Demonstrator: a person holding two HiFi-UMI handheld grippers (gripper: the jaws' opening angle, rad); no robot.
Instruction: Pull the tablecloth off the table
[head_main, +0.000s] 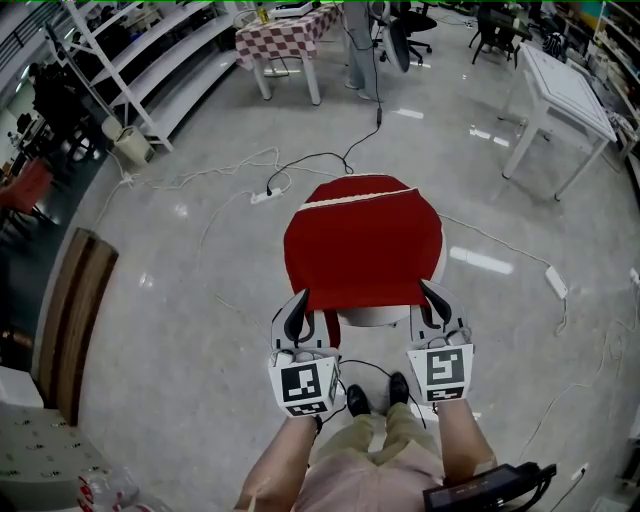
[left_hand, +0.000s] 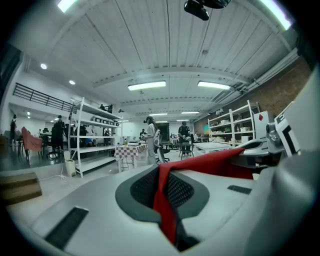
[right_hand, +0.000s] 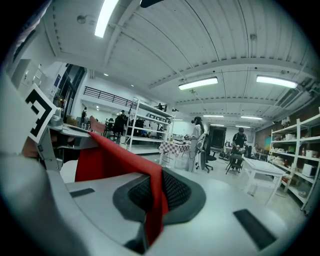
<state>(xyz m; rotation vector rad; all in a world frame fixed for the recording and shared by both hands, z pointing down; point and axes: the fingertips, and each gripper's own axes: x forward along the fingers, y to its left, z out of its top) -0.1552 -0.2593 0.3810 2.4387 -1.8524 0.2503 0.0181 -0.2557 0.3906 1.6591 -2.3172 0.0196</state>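
The left gripper (head_main: 297, 312) and right gripper (head_main: 436, 300) each pinched the red tablecloth (head_main: 362, 245) edge. A crooked pull might make it slip free or catch on the bench (head_main: 372, 318).

I see even, bright light from ceiling tubes (left_hand: 146, 85), glare on the floor (head_main: 480, 261), and fisheye-bent, dark-cornered edges.

Hand-held gripper (right_hand: 150, 210) clamping red tablecloth (right_hand: 112, 162), shelving (right_hand: 150, 125) beyond

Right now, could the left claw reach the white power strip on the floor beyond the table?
Probably not: the left claw is shut on the red tablecloth, and the table blocks the power strip.
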